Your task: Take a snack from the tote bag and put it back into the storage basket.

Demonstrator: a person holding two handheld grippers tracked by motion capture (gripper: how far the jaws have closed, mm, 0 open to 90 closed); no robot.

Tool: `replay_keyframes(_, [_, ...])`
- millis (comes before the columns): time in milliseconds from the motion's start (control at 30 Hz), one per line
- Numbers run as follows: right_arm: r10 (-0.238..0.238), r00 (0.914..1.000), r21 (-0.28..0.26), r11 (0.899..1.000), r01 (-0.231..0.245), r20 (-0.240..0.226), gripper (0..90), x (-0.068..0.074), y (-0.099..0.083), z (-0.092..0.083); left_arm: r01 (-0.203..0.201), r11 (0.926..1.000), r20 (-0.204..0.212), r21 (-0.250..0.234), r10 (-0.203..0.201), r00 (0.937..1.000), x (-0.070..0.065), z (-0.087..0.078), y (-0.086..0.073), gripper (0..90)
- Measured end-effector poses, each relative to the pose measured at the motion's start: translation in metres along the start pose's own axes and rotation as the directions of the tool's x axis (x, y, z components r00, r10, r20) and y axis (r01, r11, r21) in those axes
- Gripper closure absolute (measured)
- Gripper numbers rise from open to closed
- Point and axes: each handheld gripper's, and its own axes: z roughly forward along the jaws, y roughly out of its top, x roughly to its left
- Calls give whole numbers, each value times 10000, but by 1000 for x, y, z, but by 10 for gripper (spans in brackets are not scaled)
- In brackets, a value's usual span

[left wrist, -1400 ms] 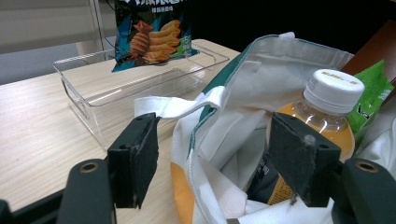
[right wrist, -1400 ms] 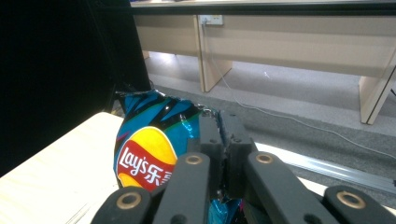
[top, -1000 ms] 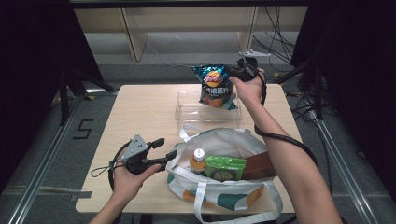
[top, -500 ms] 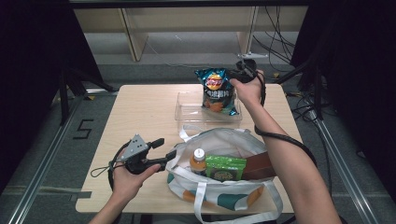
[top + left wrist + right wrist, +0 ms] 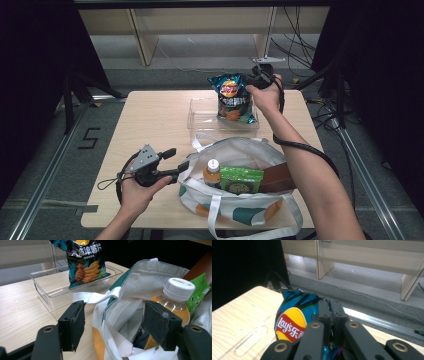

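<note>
While I hold both hands steady, the nearest thing to me is the left gripper (image 5: pixel 176 161), sitting at the left rim of the white tote bag (image 5: pixel 240 210) with its jaws spread wide. In the left gripper view the rim fabric and one strap lie between the pads, but neither pad presses on anything. Inside the tote I see an orange drink bottle (image 5: pixel 212 171) with a white cap standing upright, a green packet (image 5: pixel 242 180) just beside it and a brown item (image 5: pixel 278 177) behind that.

Past the tote, on the pale wooden surface (image 5: pixel 150 120), lies a clear plastic tray (image 5: pixel 200 118). The chips bag (image 5: pixel 233 98) stands upright in its right part, its bottom edge down at the tray floor as far as I can tell. The right gripper (image 5: pixel 253 80) is clamped on the bag's crimped top edge, jaws fully closed on the foil in the right gripper view.

Against the pictures from a second ago, almost nothing has shifted: the bag hangs in the same spot over the tray and the clamp is unchanged. I read that as a pause at the end of placing. The bag looks delivered, and what remains, I judge, is to let go of the top and see whether it stays up or tips over.
</note>
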Motion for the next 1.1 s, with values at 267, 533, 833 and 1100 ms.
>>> replay_keyframes(267, [53,9996,-98,9999,-56,-270,889,3,1,2,-111,9999,-9,12,111,9999,1,0,0,332])
replay_keyframes(533, [21,9993,-183,9998,-28,-385,889,4,0,6,-111,9999,27,47,110,9999,0,0,-1,332])
replay_keyframes(833, [100,9987,-157,9998,-107,-491,888,6,0,8,-101,9999,7,66,101,9999,0,0,-1,332])
replay_keyframes(1100, [199,9984,-219,9995,-211,-528,888,8,2,8,328,9995,468,-4,-328,9984,-2,3,-2,332])
